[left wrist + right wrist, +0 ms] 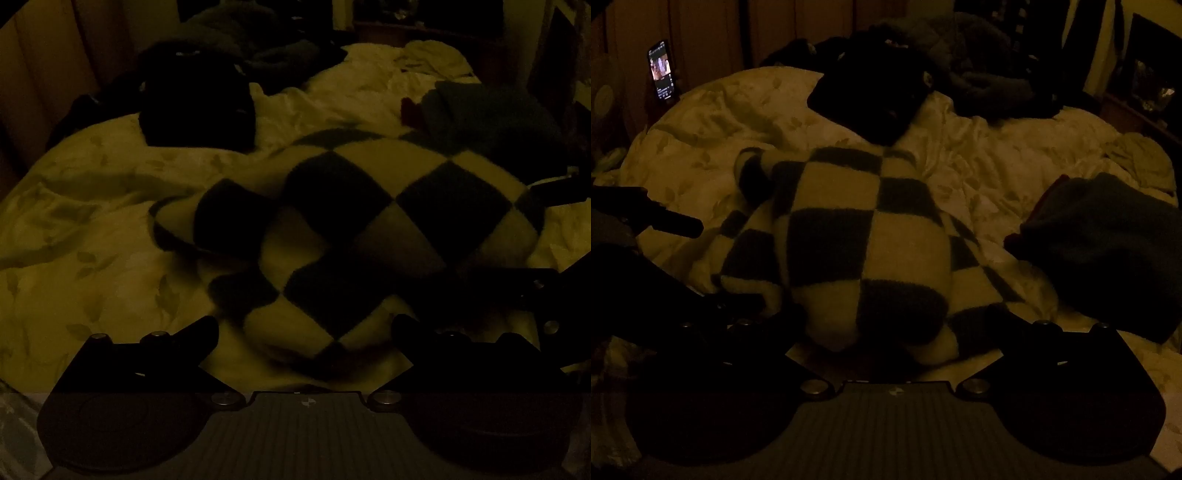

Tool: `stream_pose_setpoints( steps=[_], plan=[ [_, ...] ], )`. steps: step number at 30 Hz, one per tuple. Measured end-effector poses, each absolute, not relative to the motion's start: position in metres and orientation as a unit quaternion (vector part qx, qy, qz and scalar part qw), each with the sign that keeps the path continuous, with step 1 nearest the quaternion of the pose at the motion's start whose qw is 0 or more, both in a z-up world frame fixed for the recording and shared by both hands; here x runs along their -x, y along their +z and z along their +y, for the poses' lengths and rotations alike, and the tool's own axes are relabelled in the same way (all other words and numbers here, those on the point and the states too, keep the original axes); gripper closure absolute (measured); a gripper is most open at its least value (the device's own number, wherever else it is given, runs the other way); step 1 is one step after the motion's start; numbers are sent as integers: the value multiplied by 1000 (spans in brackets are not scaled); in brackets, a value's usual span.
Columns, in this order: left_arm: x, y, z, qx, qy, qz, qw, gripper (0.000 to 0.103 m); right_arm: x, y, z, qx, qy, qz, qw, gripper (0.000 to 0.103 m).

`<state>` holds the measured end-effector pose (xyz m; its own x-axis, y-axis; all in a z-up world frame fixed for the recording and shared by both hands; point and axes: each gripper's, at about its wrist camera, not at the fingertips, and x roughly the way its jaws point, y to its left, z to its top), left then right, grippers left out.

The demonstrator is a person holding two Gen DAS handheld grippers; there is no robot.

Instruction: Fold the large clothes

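Note:
A black-and-cream checkered sweater (351, 229) (857, 236) lies bunched in a rounded heap on the pale leaf-print duvet (92, 229) (713, 118). My left gripper (306, 328) is open wide, and the sweater's near edge lies between its fingertips with neither pad pressing on it. My right gripper (895, 317) is open just as wide, with the sweater's lower fold between its fingers and untouched. In the left wrist view the right gripper (524, 236) shows at the sweater's right side. In the right wrist view the left gripper (724, 262) shows at its left side.
A black folded garment (195, 99) (871, 96) lies behind the sweater. A dark folded garment (491, 114) (1108, 251) sits to the right. More dark clothes (979, 74) are heaped at the back. A lit phone (661, 70) stands at the far left. The room is very dim.

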<state>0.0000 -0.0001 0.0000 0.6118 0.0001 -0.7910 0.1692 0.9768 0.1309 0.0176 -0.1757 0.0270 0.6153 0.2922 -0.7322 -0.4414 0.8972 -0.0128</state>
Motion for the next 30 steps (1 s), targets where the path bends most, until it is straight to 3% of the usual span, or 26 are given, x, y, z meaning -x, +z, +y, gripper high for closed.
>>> stream_pose_setpoints(
  steps=[30],
  plan=[
    [-1,-6,1,-81,-42,427,900,0,-17,22,-174,132,178,366,904,1]
  ],
)
